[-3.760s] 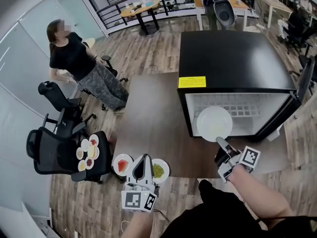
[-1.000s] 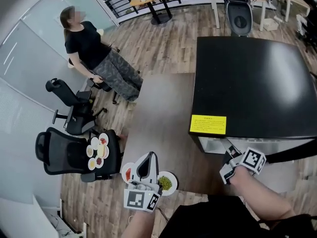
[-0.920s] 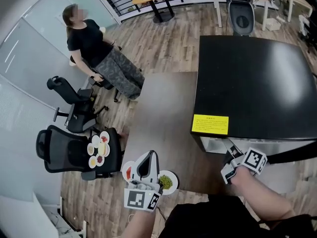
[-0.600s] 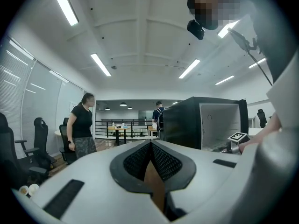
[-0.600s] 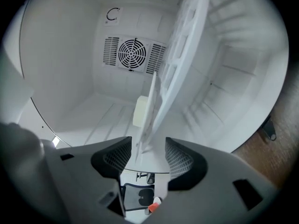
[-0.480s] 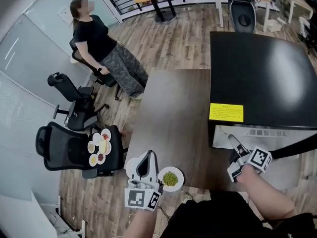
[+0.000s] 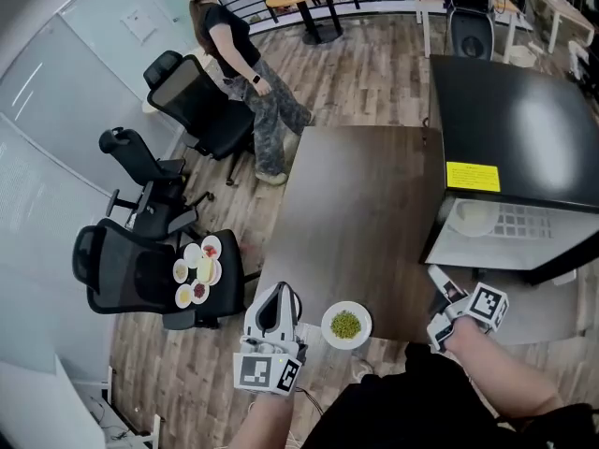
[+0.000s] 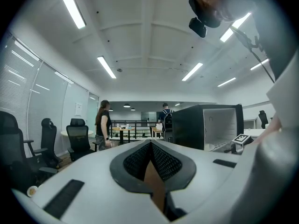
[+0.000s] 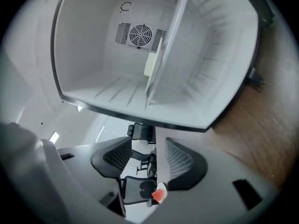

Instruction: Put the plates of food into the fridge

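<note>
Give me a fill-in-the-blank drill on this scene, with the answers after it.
1. The plate on the table holds ____ food.
2. The right tool, facing into the fridge, is ____, with nothing between its jaws.
3. The small plates sit on the seat of a black ____.
4. The left tool is ____.
Missing words: green; open; chair; shut.

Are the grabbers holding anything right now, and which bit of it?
Nothing is held. The right gripper has its jaws apart and empty in front of the open fridge. The left gripper has its jaws together with nothing between them.
</note>
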The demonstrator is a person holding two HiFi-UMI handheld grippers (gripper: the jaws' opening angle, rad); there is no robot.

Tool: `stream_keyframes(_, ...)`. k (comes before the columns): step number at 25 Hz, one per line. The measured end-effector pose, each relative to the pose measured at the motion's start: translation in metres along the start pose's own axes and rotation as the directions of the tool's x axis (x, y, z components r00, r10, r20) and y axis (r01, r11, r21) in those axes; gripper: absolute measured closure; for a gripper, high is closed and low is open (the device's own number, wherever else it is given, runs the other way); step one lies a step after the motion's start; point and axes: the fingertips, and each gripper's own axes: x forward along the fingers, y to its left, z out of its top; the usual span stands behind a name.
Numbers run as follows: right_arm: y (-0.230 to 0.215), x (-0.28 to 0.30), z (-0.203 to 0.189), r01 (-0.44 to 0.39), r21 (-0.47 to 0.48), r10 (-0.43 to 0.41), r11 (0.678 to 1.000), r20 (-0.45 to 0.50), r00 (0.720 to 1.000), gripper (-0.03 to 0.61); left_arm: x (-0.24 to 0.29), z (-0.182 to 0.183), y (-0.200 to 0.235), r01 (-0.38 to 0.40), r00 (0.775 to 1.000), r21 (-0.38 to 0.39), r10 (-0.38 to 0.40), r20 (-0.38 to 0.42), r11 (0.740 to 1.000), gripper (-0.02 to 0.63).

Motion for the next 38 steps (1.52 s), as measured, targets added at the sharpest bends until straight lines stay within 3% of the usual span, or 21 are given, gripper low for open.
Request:
stream_keyframes(10, -0.007, 0.007, -0.108, 0.061, -0.023, -0.063, 0.998, -0.104, 0.993, 0.353, -0.056, -0.01, 0.053, -0.009, 1.0, -0.003, 0.009, 0.003, 1.0, 0.607)
stream_keyframes(19, -0.04, 0.001, -0.196, 0.152, -0.001, -0.15, 0.988, -0.173, 0.973, 0.353, -0.096, -0.042, 0.092, -0.025, 0.999, -0.024, 0.024, -0.041, 0.999, 0.607)
stream_keyframes(24, -0.056, 0.002, -0.243, 0.176, 0.081, -0.157, 0.981, -0.203, 0.966, 0.353, -0.114, -0.062, 0.106, -0.029, 0.997, -0.027, 0.027, -0.078, 0.999, 0.607)
stream_keyframes(34, -0.107, 0.003, -0.294, 0.247, 0.077, -0.22, 0.966, -0.258, 0.941, 0.353, -0.139, -0.083, 0.123, -0.041, 0.989, 0.019, 0.043, -0.143, 0.999, 0.607)
stream_keyframes(38, -0.119, 0.01, -0.314, 0.245, 0.103, -0.208, 0.964, -0.282, 0.937, 0.353, -0.152, -0.097, 0.133, -0.06, 0.981, 0.025, 0.064, -0.185, 0.998, 0.607)
